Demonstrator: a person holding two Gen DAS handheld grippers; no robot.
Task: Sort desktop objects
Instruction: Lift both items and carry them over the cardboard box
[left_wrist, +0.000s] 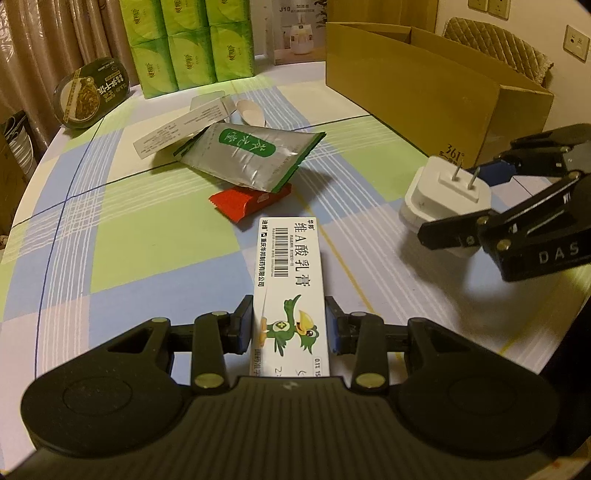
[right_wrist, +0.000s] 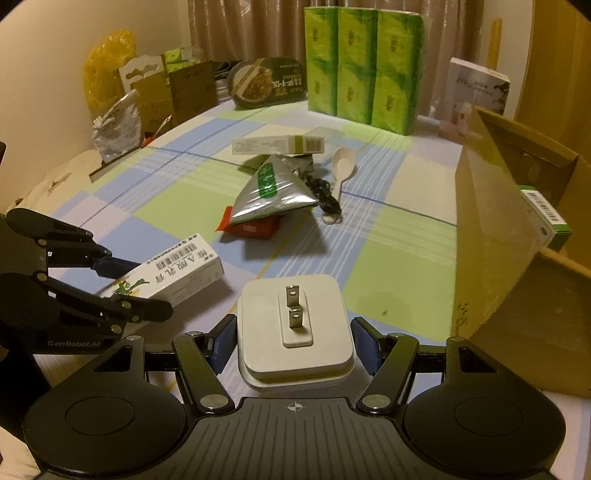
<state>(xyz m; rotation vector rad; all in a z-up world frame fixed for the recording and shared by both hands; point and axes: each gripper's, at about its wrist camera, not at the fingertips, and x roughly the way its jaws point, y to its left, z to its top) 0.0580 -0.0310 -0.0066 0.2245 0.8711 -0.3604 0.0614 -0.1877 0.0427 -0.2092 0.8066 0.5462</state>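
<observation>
A white ointment box (left_wrist: 291, 266) printed with a green bird lies lengthwise on the checked tablecloth, and my left gripper (left_wrist: 290, 328) is shut on its near end, blue pads against both long sides. The right wrist view shows the same box (right_wrist: 184, 271) with the left gripper (right_wrist: 142, 288) around it. A white plug charger (right_wrist: 295, 321), prongs up, sits between the pads of my right gripper (right_wrist: 295, 343), which is shut on it. The left wrist view has that charger (left_wrist: 443, 195) at the right, held by the right gripper (left_wrist: 458, 203).
An open cardboard box (right_wrist: 495, 221) stands at the right with a green-white carton (right_wrist: 546, 218) inside. Mid-table lie a silver-green pouch (left_wrist: 247, 158), a red packet (left_wrist: 247, 201), a white carton (left_wrist: 181, 129), a spoon (left_wrist: 251, 110) and a black cord (right_wrist: 321, 192). Green tissue packs (left_wrist: 192, 44) and a noodle bowl (left_wrist: 90, 94) stand behind.
</observation>
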